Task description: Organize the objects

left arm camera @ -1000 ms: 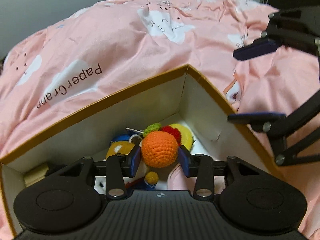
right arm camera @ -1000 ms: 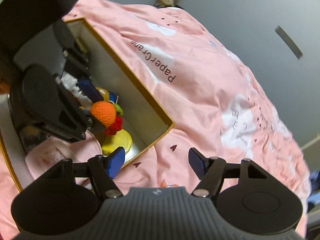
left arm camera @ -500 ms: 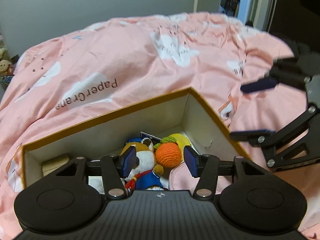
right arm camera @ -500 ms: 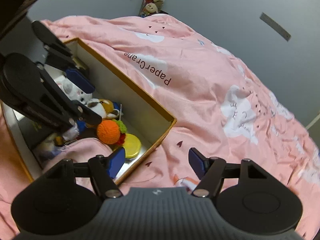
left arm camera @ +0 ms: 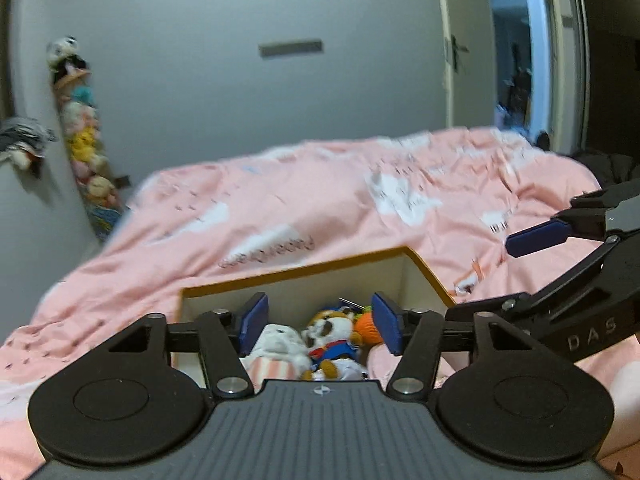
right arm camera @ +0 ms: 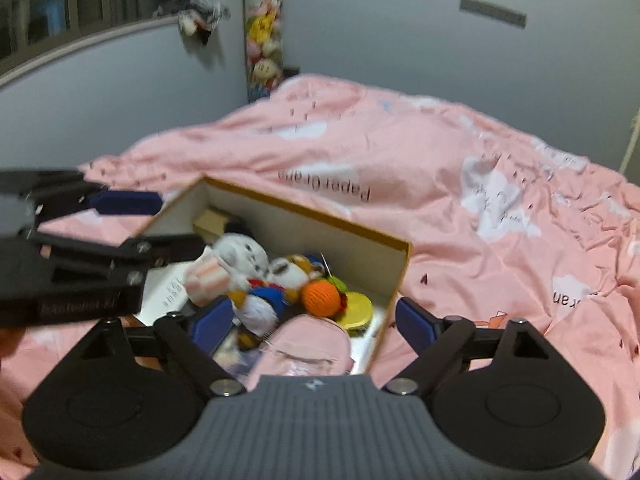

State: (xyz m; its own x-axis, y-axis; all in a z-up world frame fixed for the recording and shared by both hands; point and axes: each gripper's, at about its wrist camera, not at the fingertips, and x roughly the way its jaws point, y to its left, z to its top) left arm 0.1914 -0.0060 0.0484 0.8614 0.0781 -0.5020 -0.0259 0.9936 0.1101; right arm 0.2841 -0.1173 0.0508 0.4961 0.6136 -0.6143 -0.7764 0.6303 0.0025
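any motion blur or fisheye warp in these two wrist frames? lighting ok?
Left wrist view: bedspread print smeared by motion blur, door frame bowed by fisheye; dim, bluish light. Right wrist view: sharper, "PaperCrane" print readable, but toys in the box are soft and the left gripper is blurred.

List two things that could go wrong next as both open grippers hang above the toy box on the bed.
1. The box sits on a soft, wrinkled pink duvet, so a nudge from the right gripper near its rim could tilt it.
2. The orange ball lies loose on top beside the panda toy; the left gripper, open and empty, might knock it aside when reaching in.
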